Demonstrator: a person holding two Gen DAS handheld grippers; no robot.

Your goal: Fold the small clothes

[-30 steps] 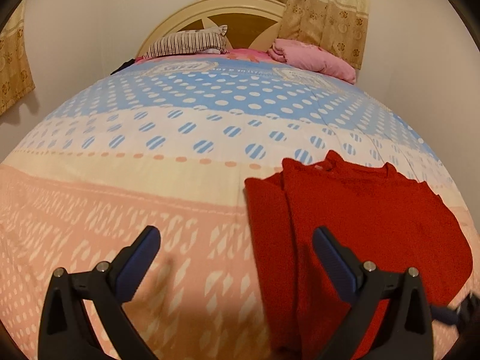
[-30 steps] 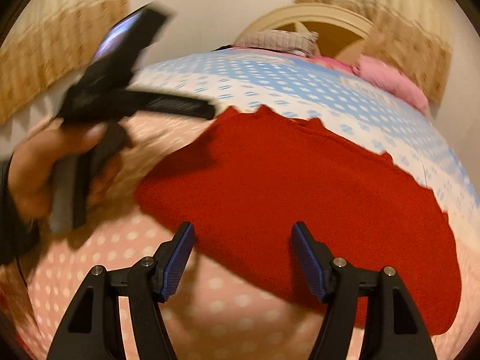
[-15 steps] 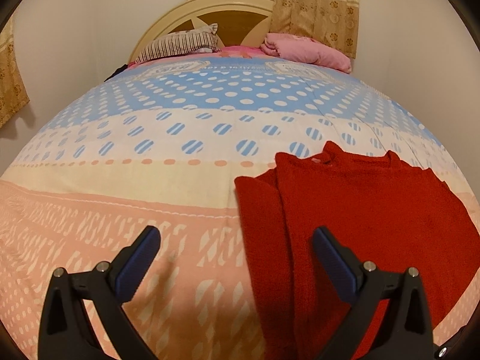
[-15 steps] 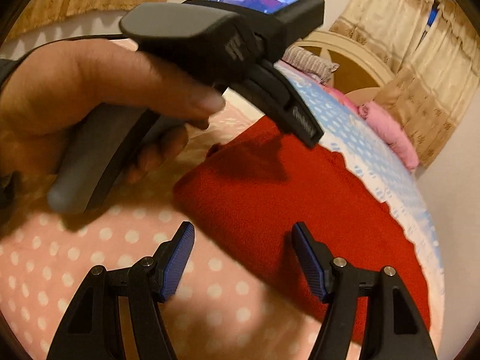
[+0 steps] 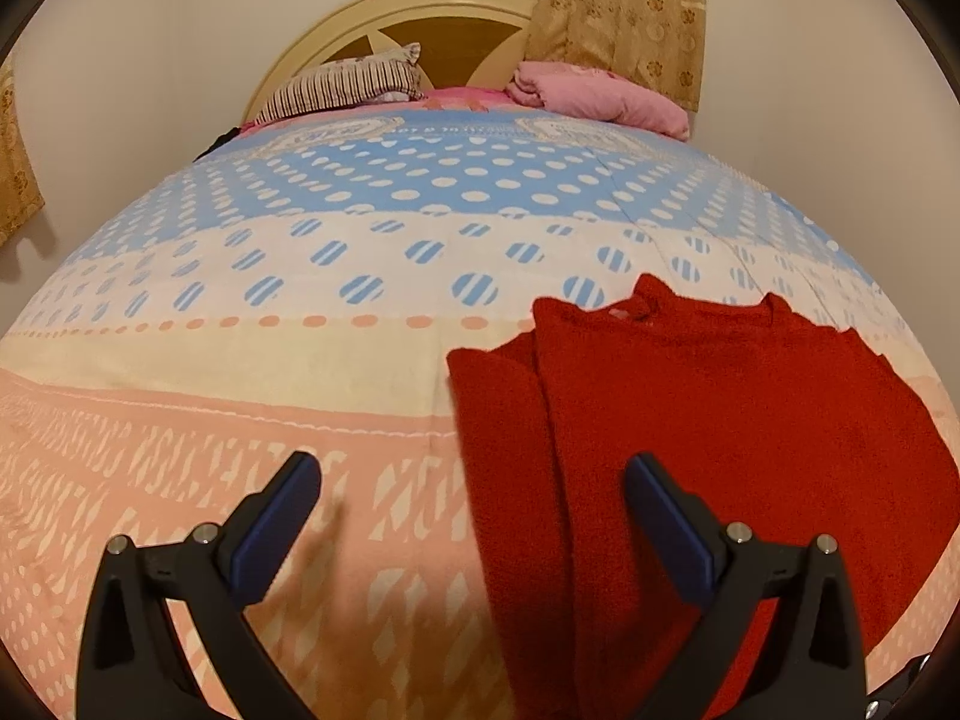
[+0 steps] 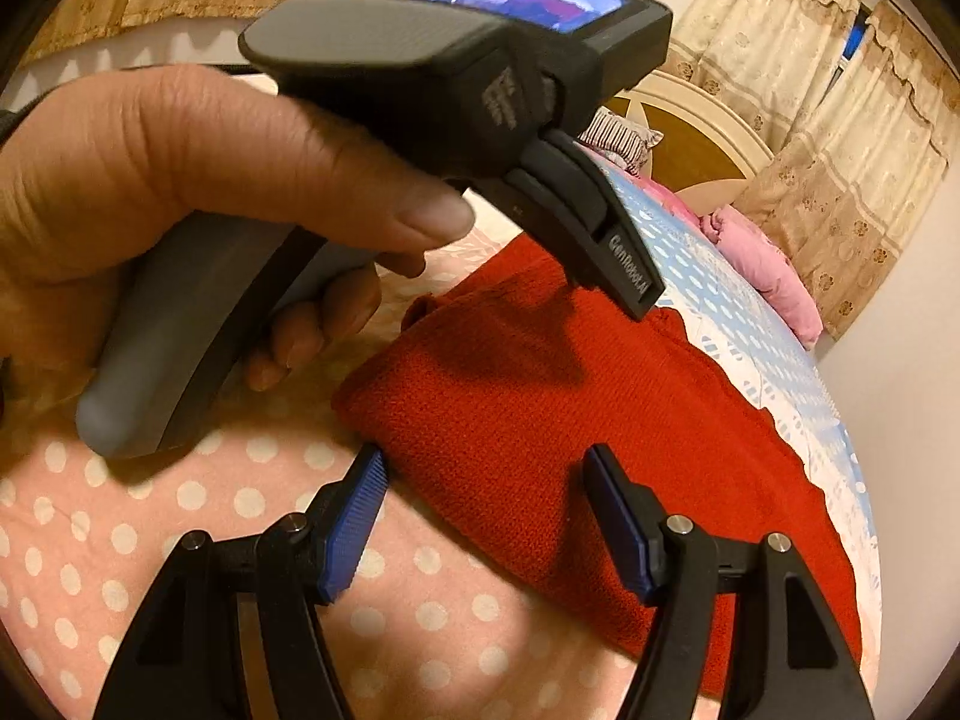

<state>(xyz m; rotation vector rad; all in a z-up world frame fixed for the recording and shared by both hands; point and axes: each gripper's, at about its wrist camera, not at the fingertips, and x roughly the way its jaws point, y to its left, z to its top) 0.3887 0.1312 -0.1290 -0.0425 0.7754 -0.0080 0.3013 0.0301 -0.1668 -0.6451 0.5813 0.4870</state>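
A red knit sweater (image 5: 708, 432) lies flat on the bed, its left side folded inward over the body. My left gripper (image 5: 471, 480) hangs open above the sweater's folded left edge and grips nothing. In the right wrist view the sweater (image 6: 570, 420) runs away to the right, and its near left corner lies between the blue pads of my open right gripper (image 6: 486, 468). The pads do not press on the cloth. A hand (image 6: 180, 180) holds the left tool just above and to the left of that corner.
The bedspread (image 5: 300, 372) is pink near me and cream, then blue with dots, farther off. A striped pillow (image 5: 348, 87) and a pink bundle (image 5: 600, 99) lie by the headboard (image 5: 420, 18). Curtains (image 5: 618, 12) hang behind, and a wall stands to the right.
The right wrist view has swung and rolled toward the left hand, which now fills its upper left. The sweater's near corner now lies between the right pads. The left gripper has hardly moved.
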